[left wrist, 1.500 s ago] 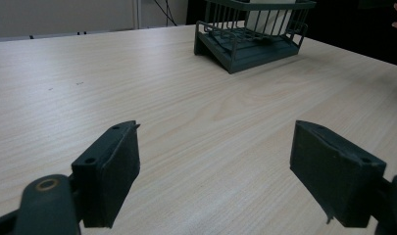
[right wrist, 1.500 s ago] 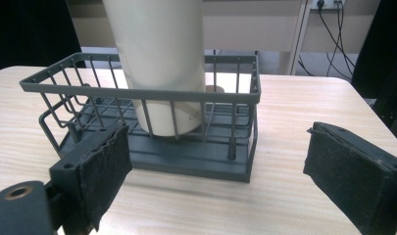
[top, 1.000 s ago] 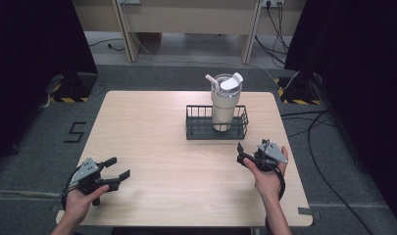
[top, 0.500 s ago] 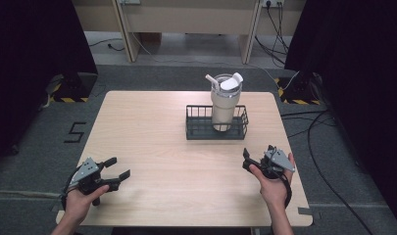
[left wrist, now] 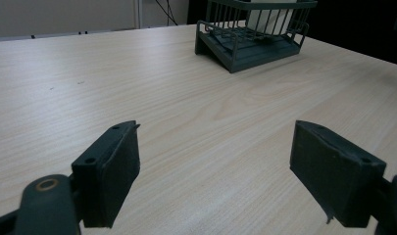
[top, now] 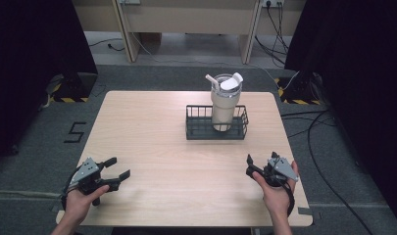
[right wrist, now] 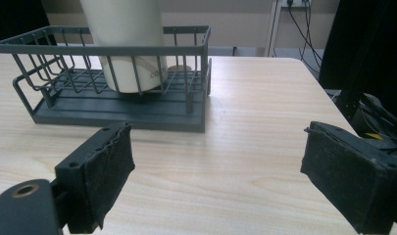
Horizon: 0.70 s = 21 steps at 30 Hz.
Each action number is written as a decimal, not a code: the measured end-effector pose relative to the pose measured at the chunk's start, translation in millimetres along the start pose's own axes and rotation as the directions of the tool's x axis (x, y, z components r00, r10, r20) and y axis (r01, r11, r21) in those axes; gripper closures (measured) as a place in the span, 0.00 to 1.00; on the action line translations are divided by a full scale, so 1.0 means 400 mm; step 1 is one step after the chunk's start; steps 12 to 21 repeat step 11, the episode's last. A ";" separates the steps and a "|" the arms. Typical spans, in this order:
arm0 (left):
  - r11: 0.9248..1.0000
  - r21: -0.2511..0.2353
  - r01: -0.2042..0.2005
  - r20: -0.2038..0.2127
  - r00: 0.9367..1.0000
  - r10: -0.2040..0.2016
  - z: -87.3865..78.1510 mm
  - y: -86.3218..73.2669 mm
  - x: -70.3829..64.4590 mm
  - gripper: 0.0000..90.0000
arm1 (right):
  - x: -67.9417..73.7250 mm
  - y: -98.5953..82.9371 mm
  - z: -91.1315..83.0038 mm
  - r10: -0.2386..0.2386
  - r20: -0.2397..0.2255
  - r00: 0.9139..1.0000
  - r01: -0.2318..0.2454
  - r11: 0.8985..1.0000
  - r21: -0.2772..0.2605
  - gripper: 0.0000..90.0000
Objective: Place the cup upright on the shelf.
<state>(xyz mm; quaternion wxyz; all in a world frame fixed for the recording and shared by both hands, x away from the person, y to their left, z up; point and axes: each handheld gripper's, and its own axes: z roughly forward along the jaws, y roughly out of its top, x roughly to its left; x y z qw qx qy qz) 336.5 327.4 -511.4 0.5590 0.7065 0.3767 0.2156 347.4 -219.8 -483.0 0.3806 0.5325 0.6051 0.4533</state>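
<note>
A cream tumbler [top: 223, 105] with a lid and a straw stands upright in a dark wire basket [top: 198, 131] at the back right of the wooden table [top: 147, 122]. My left gripper [top: 119, 167] is at the front left corner, open and holding nothing. The right gripper [top: 248, 165] is open at the front right, well short of the basket. In the left gripper view the left gripper [left wrist: 215, 132] points over bare wood toward the far basket [left wrist: 245, 49]. In the right gripper view the right gripper [right wrist: 215, 134] faces the basket [right wrist: 112, 49] and the tumbler [right wrist: 125, 39].
Bare wood lies between the two grippers and in front of the basket. The table's right edge [right wrist: 323, 93] is near the right gripper. Cables [top: 313, 122] run over the grey floor to the right of the table.
The right gripper has drawn back toward the table's front edge and a little to the right, away from the basket. The left gripper has stayed put.
</note>
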 end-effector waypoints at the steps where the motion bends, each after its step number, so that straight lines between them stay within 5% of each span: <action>1: 1.000 0.000 0.000 0.001 1.000 0.000 0.000 0.000 0.000 0.20 | -0.003 -0.003 0.000 -0.003 0.000 1.000 0.003 1.000 -0.002 0.14; 21: 1.000 -0.001 -0.002 0.002 1.000 0.002 0.001 0.001 0.000 0.20 | -0.004 -0.007 -0.001 0.006 -0.011 1.000 -0.006 1.000 -0.001 0.14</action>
